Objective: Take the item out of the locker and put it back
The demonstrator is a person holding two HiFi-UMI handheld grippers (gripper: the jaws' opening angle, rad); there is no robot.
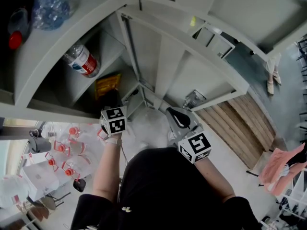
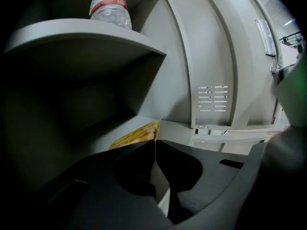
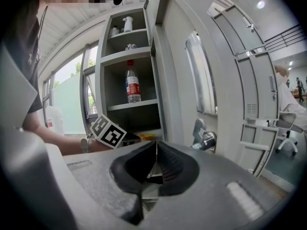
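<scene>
The left gripper (image 2: 155,143) is pinching the corner of the yellow packet (image 2: 135,135), jaws nearly together. The packet is lying flat on the locker's lower shelf (image 2: 103,131), with its long side pointing toward 8 o'clock. The left arm (image 1: 108,166) is reaching in, tipping down. The right gripper (image 3: 154,150) is hanging outside, shut and holding nothing.

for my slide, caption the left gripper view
Left tongs pinch the corner of a flat yellow packet inside the grey metal locker
</scene>
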